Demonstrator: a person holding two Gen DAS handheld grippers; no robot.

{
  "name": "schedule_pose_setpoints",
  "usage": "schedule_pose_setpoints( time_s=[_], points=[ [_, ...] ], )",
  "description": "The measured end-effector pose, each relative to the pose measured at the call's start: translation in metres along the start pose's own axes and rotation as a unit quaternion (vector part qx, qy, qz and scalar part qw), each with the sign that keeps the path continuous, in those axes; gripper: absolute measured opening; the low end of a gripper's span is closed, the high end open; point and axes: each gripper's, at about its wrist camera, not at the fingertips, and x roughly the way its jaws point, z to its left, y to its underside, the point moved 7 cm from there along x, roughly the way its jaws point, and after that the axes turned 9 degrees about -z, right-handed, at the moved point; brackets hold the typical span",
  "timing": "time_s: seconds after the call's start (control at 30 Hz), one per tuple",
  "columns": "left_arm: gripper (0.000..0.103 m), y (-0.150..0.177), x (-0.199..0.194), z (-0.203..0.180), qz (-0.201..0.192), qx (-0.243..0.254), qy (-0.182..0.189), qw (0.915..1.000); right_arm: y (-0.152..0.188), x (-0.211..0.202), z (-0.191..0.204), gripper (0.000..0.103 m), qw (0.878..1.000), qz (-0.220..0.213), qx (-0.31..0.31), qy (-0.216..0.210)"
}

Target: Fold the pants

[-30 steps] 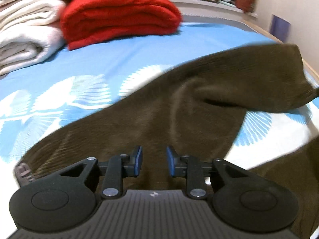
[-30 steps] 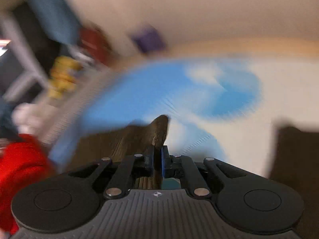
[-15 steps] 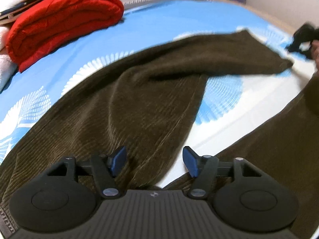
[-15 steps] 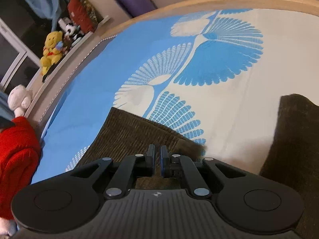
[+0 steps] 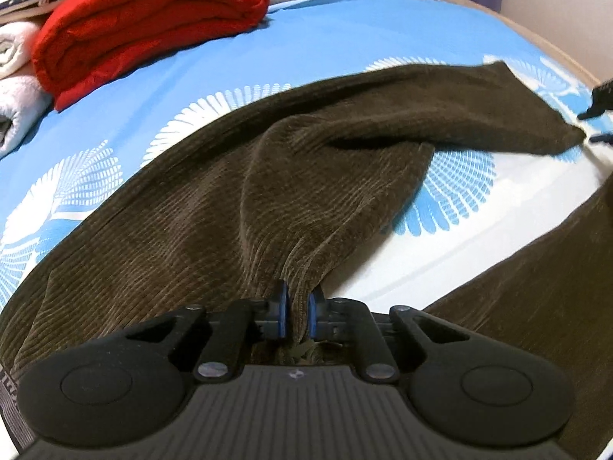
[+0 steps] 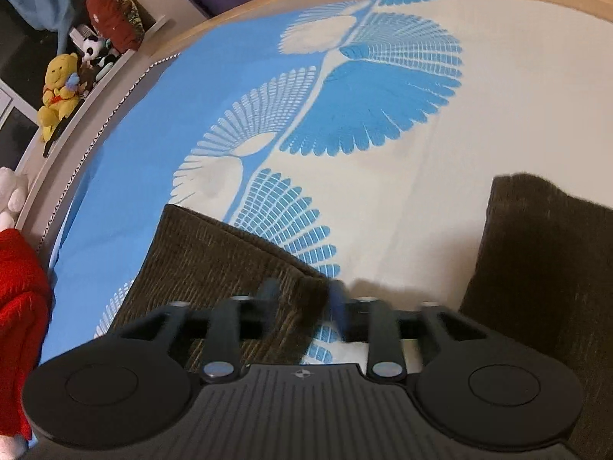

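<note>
- The bed (image 5: 314,38), under a blue and white patterned sheet, carries everything.
- The brown corduroy pants (image 5: 214,207) lie spread across it, one leg reaching toward the far right.
- A folded red blanket (image 5: 145,19) sits at the far left.
- The left gripper (image 5: 295,312) has just closed, its fingers pinching a bunched pants fold.
- The right gripper (image 6: 302,303) has just been opening; its fingers stand spread over a leg's hem corner, not pressing it.

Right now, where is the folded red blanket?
In the left wrist view the red blanket lies at the upper left on the blue bedsheet, beside white towels and beyond the brown pants. The right wrist view shows it at the left edge.
</note>
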Motion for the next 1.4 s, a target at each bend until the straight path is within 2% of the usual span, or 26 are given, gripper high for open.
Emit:
schedule_pose_setpoints(
  time_s=[0.13,0.2,0.27,0.33,0.4,0.47,0.5,0.53,0.57,0.63,0.67,0.73,0.8,0.9,0.93,0.97,1.0,1.03,1.07,1.13,1.2,1.23,1.27,1.3,1.33,1.4],
  points=[
    [0.011,-0.003,-0.008,0.003,-0.004,0.006,0.001,1.0,0.014,0.016,-0.003,0.042,0.999,0.031,0.006,-0.007],
    [0.011,-0.002,-0.008,0.005,-0.006,0.007,-0.003,1.0,0.016,0.02,-0.002,0.039,0.999,0.028,0.003,-0.018],
    [0.01,-0.002,-0.009,0.009,-0.011,0.003,-0.011,0.9999,0.014,0.022,0.001,0.013,1.0,0.018,-0.01,-0.023],
    [0.009,-0.003,-0.009,0.011,-0.015,0.0,-0.015,0.9998,0.009,0.02,0.005,0.01,0.999,0.006,-0.001,-0.048],
    [0.008,-0.004,-0.01,0.013,-0.019,0.001,-0.012,0.9998,-0.013,0.001,0.019,0.009,0.996,-0.039,0.012,-0.084],
    [0.008,-0.002,-0.011,0.014,-0.014,0.007,-0.004,0.9999,-0.041,-0.029,0.04,0.009,0.985,-0.108,-0.007,-0.138],
    [0.008,0.001,-0.011,0.015,-0.009,0.011,-0.003,0.9999,-0.052,-0.04,0.043,0.009,0.981,-0.14,-0.021,-0.135],
    [0.008,0.003,-0.011,0.016,-0.003,0.012,0.004,0.9999,-0.057,-0.042,0.038,0.009,0.981,-0.156,-0.029,-0.113],
    [0.008,0.006,-0.011,0.016,0.002,0.012,0.018,0.9998,-0.06,-0.037,0.027,0.009,0.984,-0.157,-0.037,-0.073],
    [0.008,0.011,-0.015,0.012,0.01,0.031,0.038,0.9988,-0.052,-0.015,-0.005,0.009,0.992,-0.117,-0.046,0.02],
    [0.008,0.014,-0.017,0.01,0.017,0.044,0.05,0.9976,-0.044,-0.003,-0.021,0.009,0.994,-0.092,-0.048,0.047],
    [0.008,0.019,-0.023,0.007,0.022,0.061,0.072,0.9953,-0.032,0.012,-0.039,0.01,0.994,-0.056,-0.058,0.075],
    [0.008,0.023,-0.029,0.005,0.027,0.069,0.094,0.9928,-0.028,0.016,-0.046,0.01,0.993,-0.052,-0.067,0.078],
    [0.02,0.029,-0.038,0.005,0.042,0.066,0.135,0.9878,-0.028,0.013,-0.04,0.013,0.992,-0.055,-0.08,0.085],
    [0.03,0.027,-0.044,0.01,0.033,0.059,0.143,0.9874,-0.029,0.01,-0.038,0.023,0.99,-0.058,-0.082,0.096],
    [0.038,0.023,-0.052,0.017,0.021,0.041,0.152,0.9872,-0.03,0.007,-0.036,0.029,0.988,-0.064,-0.085,0.11],
    [0.039,0.018,-0.059,0.028,0.002,0.01,0.163,0.9865,-0.03,0.002,-0.034,0.039,0.986,-0.071,-0.092,0.118],
    [0.039,0.013,-0.065,0.043,-0.013,-0.021,0.164,0.9862,-0.031,-0.001,-0.032,0.041,0.986,-0.077,-0.1,0.111],
    [0.039,0.011,-0.069,0.061,-0.025,-0.048,0.151,0.987,-0.03,-0.005,-0.027,0.041,0.985,-0.081,-0.111,0.1],
    [0.039,0.016,-0.072,0.099,-0.027,-0.084,0.102,0.9909,-0.028,-0.017,-0.014,0.041,0.983,-0.089,-0.139,0.084],
    [0.039,0.036,-0.065,0.132,0.01,-0.105,0.054,0.993,-0.027,-0.032,0.003,0.041,0.981,-0.1,-0.156,0.058],
    [0.039,0.053,-0.058,0.146,0.047,-0.111,0.026,0.9923,-0.025,-0.042,0.013,0.041,0.98,-0.105,-0.164,0.041],
    [0.039,0.076,-0.049,0.159,0.105,-0.118,-0.011,0.9874,-0.022,-0.053,0.024,0.041,0.979,-0.109,-0.172,0.025],
    [0.039,0.101,-0.042,0.172,0.162,-0.127,-0.046,0.9775,-0.019,-0.065,0.035,0.041,0.978,-0.11,-0.179,0.009],
    [0.041,0.115,-0.042,0.182,0.175,-0.149,-0.051,0.9718,-0.016,-0.076,0.045,0.041,0.977,-0.111,-0.184,-0.007],
    [0.039,0.113,-0.053,0.195,0.154,-0.202,-0.035,0.9665,-0.009,-0.101,0.065,0.042,0.974,-0.111,-0.195,-0.043]
  ],
)
